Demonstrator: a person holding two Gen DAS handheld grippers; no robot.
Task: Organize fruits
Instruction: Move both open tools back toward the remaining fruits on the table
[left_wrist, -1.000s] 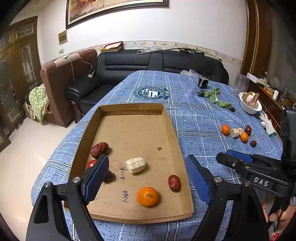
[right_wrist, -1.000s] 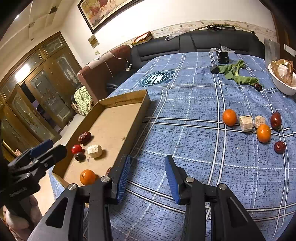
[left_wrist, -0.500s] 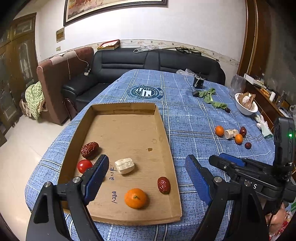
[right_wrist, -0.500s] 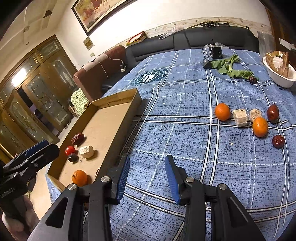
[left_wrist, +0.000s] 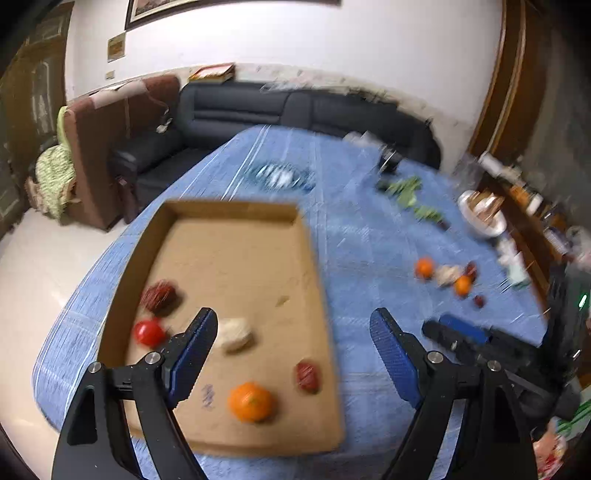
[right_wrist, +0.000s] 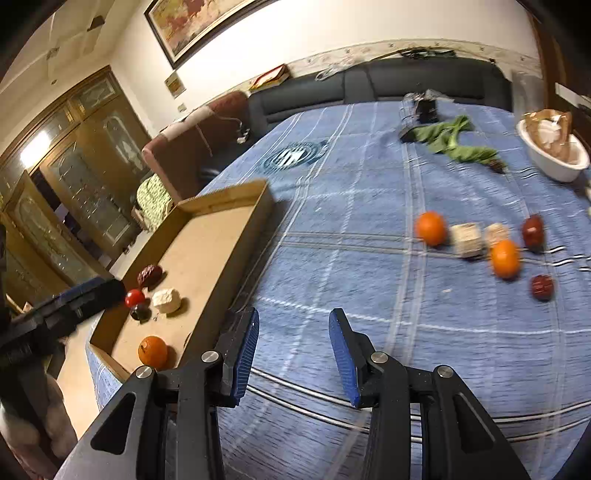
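Note:
A shallow cardboard tray (left_wrist: 236, 236) lies on the blue cloth; it also shows in the right wrist view (right_wrist: 221, 236). In it are an orange (left_wrist: 251, 401), a red tomato (left_wrist: 149, 332), two red dates (left_wrist: 160, 295) (left_wrist: 307, 375) and a pale chunk (left_wrist: 234, 332). My left gripper (left_wrist: 291, 354) is open and empty above the tray's near end. My right gripper (right_wrist: 293, 354) is open and empty over the cloth, right of the tray. Loose on the cloth lie two oranges (right_wrist: 430, 228) (right_wrist: 505, 258), two pale chunks (right_wrist: 466, 239) and two dates (right_wrist: 533, 230) (right_wrist: 542, 287).
A white bowl (right_wrist: 554, 162) stands at the table's far right edge. Green leaves (right_wrist: 448, 140) and a small black device (right_wrist: 424, 107) lie toward the far end. A black sofa (left_wrist: 295, 110) and a brown armchair (left_wrist: 110, 129) stand behind the table.
Both grippers have pulled back and risen a little, so tray and fruit look farther off. The left view is now blurred from motion. Both grippers stay open and empty.

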